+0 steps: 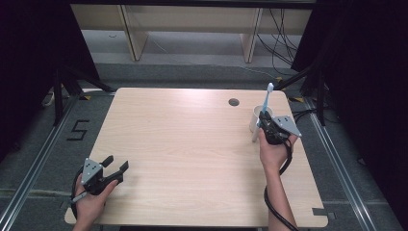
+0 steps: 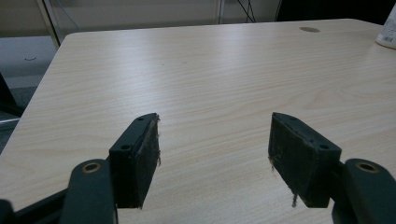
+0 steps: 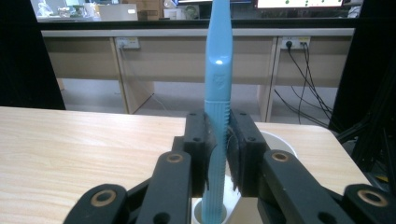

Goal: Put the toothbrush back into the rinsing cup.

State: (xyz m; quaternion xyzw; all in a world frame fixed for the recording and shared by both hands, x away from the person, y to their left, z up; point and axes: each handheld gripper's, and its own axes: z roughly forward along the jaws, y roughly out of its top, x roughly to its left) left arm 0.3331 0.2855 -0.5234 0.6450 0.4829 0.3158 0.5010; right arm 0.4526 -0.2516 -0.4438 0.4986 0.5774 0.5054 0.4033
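A light blue toothbrush (image 1: 267, 98) (image 3: 218, 79) stands upright, its lower end down inside a white cup (image 1: 255, 120) (image 3: 280, 142) at the table's right back. My right gripper (image 1: 264, 119) (image 3: 218, 154) is shut on the toothbrush's ribbed handle just above the cup's rim. My left gripper (image 1: 117, 163) (image 2: 212, 154) rests at the table's front left corner, open, with bare wood between its pads. In the left gripper view the cup (image 2: 387, 32) sits at the far right edge.
The light wooden table (image 1: 192, 154) has a round cable hole (image 1: 234, 102) near its back edge, left of the cup. Dark stands and curtains flank the table; cables hang behind at the right. A cable trails from the right gripper over the front right.
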